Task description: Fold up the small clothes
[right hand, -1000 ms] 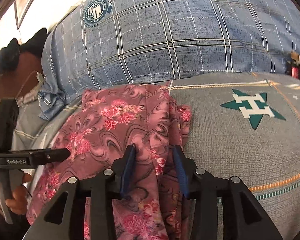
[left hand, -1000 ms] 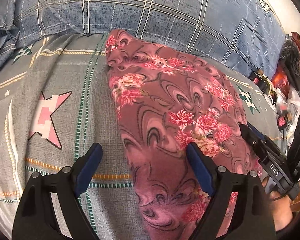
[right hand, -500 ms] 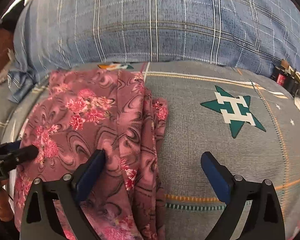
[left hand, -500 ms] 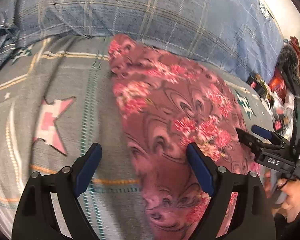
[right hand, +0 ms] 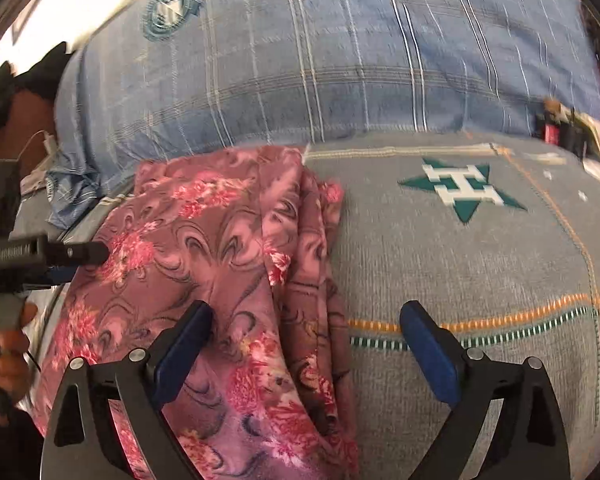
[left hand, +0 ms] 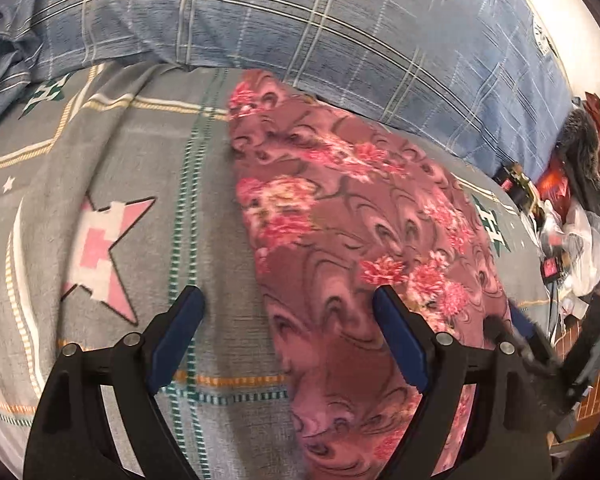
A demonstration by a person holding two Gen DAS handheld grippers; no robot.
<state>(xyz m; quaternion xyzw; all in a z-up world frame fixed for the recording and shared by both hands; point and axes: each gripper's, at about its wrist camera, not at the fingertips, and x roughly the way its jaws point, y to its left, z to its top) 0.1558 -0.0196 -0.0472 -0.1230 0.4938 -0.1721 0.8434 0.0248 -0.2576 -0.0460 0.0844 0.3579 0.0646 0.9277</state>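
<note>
we hold a tool in each hand above a bed covered by a grey blanket point(right hand: 480, 264) with stars and striped lines woven in. the pink floral garment point(left hand: 360, 240) lies on that blanket as a long folded strip, its far end reaching the blue plaid quilt point(left hand: 340, 28) bunched along the back of the bed.

our left tool point(left hand: 288, 336) stands wide apart with nothing gripped. its right finger hangs over the garment and its left finger over bare blanket, so the garment's left edge runs between them, near a pink star point(left hand: 100, 256) on the blanket. in the left wrist view our right tool shows blurred at the garment's right edge.

our right tool point(right hand: 304, 344) has just been opening, then eased in a little, and it now stands wide with nothing pressed between its blue pads. its left finger point(right hand: 184, 344) sits over the garment, its right finger over the grey blanket, and the garment's layered, pleated right edge passes between them without being pinched. a green star with an h point(right hand: 464, 188) lies on the blanket well to the right of the garment.

in the right wrist view our left tool appears at the left side, its black tip over the garment's left part, held by a hand point(right hand: 8, 352) at the frame's edge. small cluttered items lie at the bed's right margin, too blurred to name.
</note>
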